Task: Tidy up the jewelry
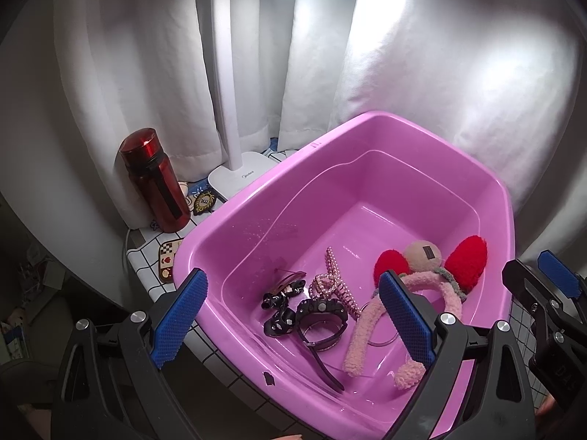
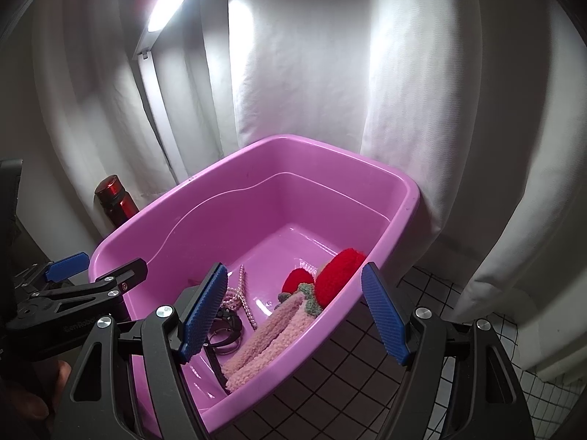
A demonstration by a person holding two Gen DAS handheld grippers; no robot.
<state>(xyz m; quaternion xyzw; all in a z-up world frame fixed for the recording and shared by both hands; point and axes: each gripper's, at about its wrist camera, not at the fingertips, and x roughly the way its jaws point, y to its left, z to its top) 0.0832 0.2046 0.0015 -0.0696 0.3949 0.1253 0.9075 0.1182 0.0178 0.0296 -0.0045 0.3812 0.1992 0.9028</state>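
A pink plastic tub (image 1: 234, 220) holds the accessories. In it lie a fuzzy pink headband with red ears (image 1: 467, 260), a black watch (image 1: 321, 311), a pearl claw clip (image 1: 339, 278), a black bow clip (image 1: 280, 306) and a thin clear bangle (image 1: 381, 343). My left gripper (image 1: 293, 319) is open and empty above the tub's near-left corner. My right gripper (image 2: 295, 315) is open and empty above the tub's near-right rim (image 2: 293, 363). The headband (image 2: 339, 275), pearl clip (image 2: 244, 302) and watch (image 2: 225, 330) also show there. Each gripper shows in the other's view: the right (image 1: 543, 293), the left (image 2: 73, 278).
A red bottle (image 1: 156, 179) and a white lamp base (image 1: 242, 176) stand left of the tub on a white grid-patterned cloth (image 1: 146, 253). White curtains (image 1: 440, 73) hang close behind. Dark grid-tiled surface (image 2: 348, 385) lies right of the tub.
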